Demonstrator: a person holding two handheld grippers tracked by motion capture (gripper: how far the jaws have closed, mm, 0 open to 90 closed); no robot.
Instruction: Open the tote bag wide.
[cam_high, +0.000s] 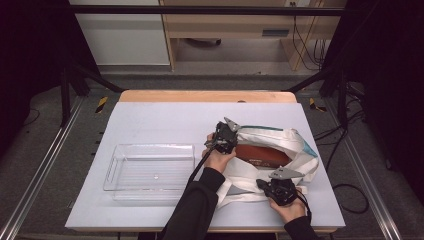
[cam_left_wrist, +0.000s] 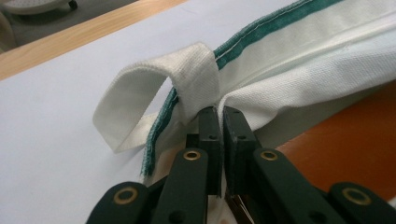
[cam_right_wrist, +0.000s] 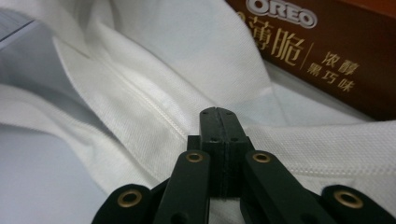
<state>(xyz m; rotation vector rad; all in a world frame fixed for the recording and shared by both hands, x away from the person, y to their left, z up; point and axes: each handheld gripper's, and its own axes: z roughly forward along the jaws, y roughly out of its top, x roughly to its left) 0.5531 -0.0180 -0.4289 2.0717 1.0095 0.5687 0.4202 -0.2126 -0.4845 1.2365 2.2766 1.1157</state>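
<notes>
The white canvas tote bag lay at the counter's four o'clock, its mouth pulled apart. The left gripper pinched the far rim, the right gripper the near rim. The Oreo box remained inside; the clear tray at eight o'clock sat unfilled.

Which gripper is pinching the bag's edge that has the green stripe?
The left gripper, on the far rim of the white bag, beside the green-trimmed handle loop. The right gripper pinches the plain white near rim.
</notes>
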